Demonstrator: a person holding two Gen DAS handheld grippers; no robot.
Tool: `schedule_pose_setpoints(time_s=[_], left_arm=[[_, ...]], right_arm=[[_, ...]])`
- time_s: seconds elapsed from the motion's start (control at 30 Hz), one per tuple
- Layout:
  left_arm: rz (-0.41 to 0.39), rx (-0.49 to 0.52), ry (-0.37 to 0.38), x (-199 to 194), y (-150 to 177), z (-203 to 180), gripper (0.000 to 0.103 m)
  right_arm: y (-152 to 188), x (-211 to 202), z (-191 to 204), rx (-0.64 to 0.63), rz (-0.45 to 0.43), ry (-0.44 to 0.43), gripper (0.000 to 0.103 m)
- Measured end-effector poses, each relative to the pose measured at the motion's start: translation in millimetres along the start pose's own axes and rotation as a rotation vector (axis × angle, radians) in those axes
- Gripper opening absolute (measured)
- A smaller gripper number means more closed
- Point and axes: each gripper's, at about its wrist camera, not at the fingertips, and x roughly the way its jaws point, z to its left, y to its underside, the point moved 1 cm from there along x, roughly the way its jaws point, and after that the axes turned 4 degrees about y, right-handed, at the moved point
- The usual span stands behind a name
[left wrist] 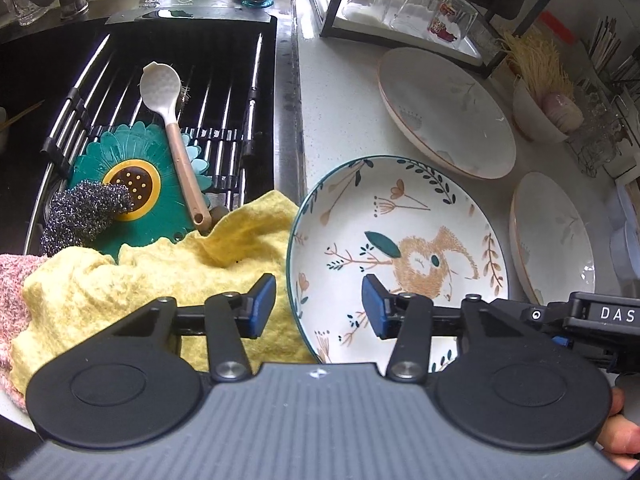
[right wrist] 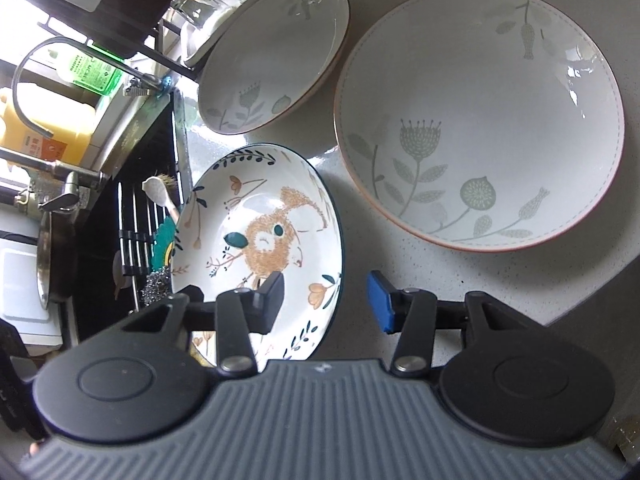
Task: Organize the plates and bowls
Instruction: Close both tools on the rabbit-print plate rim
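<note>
- Currently the rabbit plate [left wrist: 400,240], white with a dark teal rim and leaf sprigs, lies flat on the speckled pale counter [left wrist: 344,120] just beside the sink edge.
- Left claw [left wrist: 319,306] straddles that plate's left rim: one blue pad hangs over the yellow cloth [left wrist: 160,280], the other over the plate's inside. The pads stand apart and do not press the rim, so the claw is released.
- Right claw [right wrist: 328,300] straddles the plate's [right wrist: 260,248] opposite rim, one pad over the plate's inside and the blue pad over bare counter; it too is released, gripping nothing.
- Two pale bowls with grey flower prints and orange rims sit on the counter beyond: the near bowl [right wrist: 480,120] lies right of the rabbit plate, apart from it; the far bowl [right wrist: 276,56] sits by a dark rack with upturned glasses [left wrist: 412,4].
- Over the sink, a slatted rack [left wrist: 200,92] carries a white spoon [left wrist: 164,92] with a brown handle, a green flower-shaped mat [left wrist: 120,160] and a steel scourer [left wrist: 84,212].
</note>
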Motion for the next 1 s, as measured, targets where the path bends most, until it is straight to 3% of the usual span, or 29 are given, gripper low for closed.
schedule_pose_setpoints(time_s=[0.23,0.37,0.67,0.77,1.0], left_arm=[[0.023,-0.051,0.035,17,-11,20,0.028],[0.026,-0.072,0.047,20,-15,22,0.021],[0.008,-0.059,0.04,21,-15,17,0.017],[0.013,-0.063,0.045,18,-14,18,0.015],[-0.004,-0.04,0.041,5,-13,13,0.014]], right_arm=[[-4,17,5,-0.015,0.021,0.011,0.028],[-9,18,11,-0.053,0.001,0.038,0.024],[-12,21,6,-0.094,-0.018,0.031,0.015],[-9,21,13,-0.2,-0.059,0.046,0.015],[-15,14,10,-0.214,-0.093,-0.007,0.015]])
